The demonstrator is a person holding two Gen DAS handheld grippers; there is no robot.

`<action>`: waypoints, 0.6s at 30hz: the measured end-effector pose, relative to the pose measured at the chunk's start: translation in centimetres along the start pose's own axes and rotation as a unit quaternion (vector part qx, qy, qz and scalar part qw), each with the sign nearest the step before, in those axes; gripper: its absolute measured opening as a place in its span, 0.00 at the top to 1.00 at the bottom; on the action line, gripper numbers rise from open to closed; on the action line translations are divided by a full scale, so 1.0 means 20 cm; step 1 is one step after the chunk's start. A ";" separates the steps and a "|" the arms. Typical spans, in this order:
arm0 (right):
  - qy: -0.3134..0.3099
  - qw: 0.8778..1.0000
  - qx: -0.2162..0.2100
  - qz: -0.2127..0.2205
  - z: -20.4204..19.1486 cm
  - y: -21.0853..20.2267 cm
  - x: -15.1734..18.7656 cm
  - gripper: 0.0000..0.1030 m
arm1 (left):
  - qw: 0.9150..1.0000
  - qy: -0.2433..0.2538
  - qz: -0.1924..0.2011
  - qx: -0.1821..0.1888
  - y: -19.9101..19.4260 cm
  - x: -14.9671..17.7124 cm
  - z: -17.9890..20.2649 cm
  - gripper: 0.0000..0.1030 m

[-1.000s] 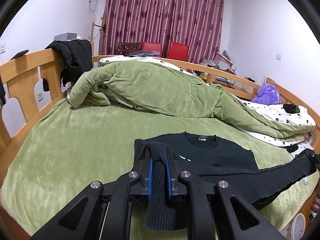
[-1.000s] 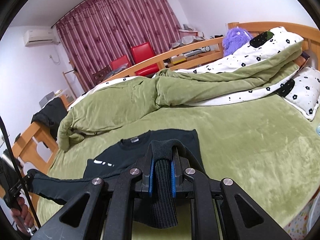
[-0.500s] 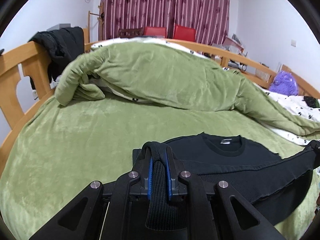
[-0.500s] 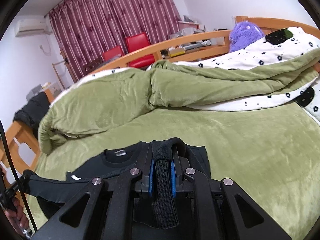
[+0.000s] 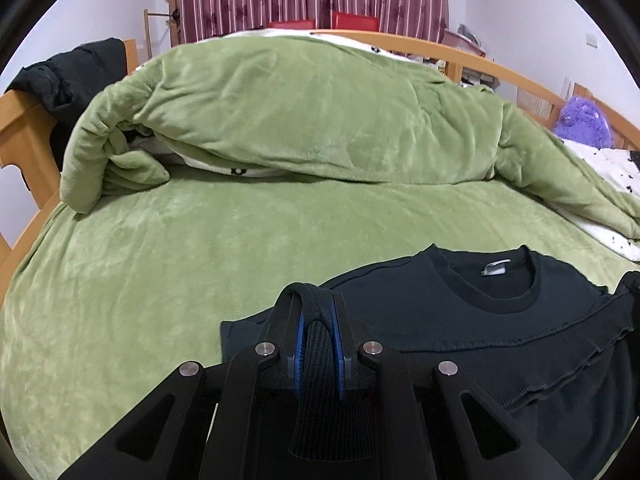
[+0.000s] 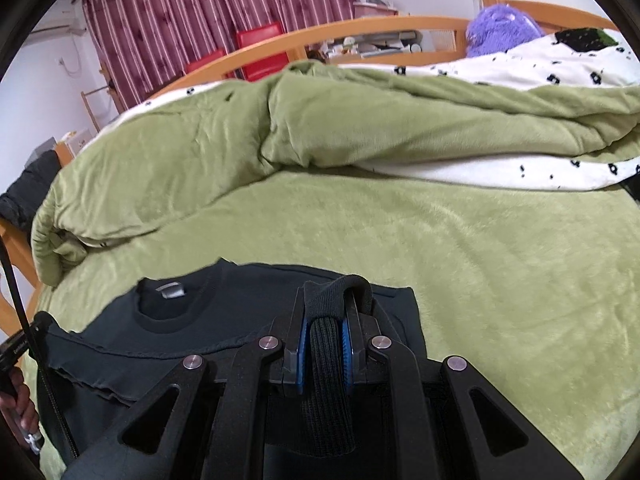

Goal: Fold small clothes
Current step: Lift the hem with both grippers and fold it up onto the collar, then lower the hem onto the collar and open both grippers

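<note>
Left claw (image 5: 317, 322): I had it clamped on the sweater (image 5: 460, 312) hem.
Right claw (image 6: 325, 322): I kept none open, hem pinched too.
Sweater: lay on the bed (image 5: 160, 280).

Black fingers (image 5: 290, 320), blue pads (image 5: 300, 344)

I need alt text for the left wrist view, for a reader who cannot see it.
The left gripper is shut on the ribbed hem of a black sweatshirt, folding it up toward the collar on a green bed cover. A rumpled green quilt lies behind.
</note>
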State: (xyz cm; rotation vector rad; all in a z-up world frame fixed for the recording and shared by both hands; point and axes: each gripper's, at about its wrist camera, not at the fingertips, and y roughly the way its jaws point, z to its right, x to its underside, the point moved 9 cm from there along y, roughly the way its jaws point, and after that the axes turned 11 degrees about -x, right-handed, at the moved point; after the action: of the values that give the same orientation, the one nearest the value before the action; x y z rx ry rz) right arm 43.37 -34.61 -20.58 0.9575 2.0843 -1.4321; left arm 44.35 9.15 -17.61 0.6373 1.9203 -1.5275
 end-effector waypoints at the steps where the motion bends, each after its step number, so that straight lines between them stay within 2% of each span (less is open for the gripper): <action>1: 0.001 1.000 0.001 -0.003 0.01 0.02 0.01 0.86 | 1.000 -0.002 -0.004 -0.001 0.02 0.01 0.00 0.88; 4: 0.006 1.000 0.012 -0.021 0.05 0.10 0.05 0.83 | 1.000 -0.007 -0.020 0.000 0.08 0.04 0.00 0.84; 6: 0.005 0.999 0.022 -0.039 0.07 0.13 0.08 0.74 | 0.999 -0.012 -0.030 0.003 0.09 0.06 -0.01 0.77; 8: -0.002 0.999 0.018 -0.046 0.08 0.12 0.09 0.72 | 0.999 -0.016 -0.028 0.003 0.07 0.08 -0.03 0.62; 9: -0.006 0.999 0.016 -0.042 0.08 0.09 0.10 0.69 | 1.000 -0.017 -0.022 0.005 0.04 0.08 -0.04 0.57; 10: -0.009 0.999 0.020 -0.035 0.09 0.05 0.10 0.63 | 1.000 -0.016 -0.015 0.004 0.02 0.08 -0.05 0.45; 11: -0.013 0.999 0.023 -0.030 0.09 0.01 0.10 0.61 | 1.000 -0.015 -0.008 0.003 -0.01 0.08 -0.06 0.39; 15: -0.031 0.999 0.017 -0.011 0.05 -0.17 0.11 0.60 | 1.000 -0.010 0.007 0.005 -0.14 0.11 -0.09 0.39; 18: -0.038 0.999 0.000 -0.012 -0.01 -0.25 0.13 0.60 | 1.000 -0.012 0.006 0.025 -0.22 0.16 -0.10 0.39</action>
State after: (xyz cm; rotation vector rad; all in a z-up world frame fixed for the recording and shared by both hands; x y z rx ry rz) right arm 37.92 -34.84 -19.25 0.8676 2.0476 -1.4561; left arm 38.72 10.08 -16.43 0.6490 1.8627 -1.5716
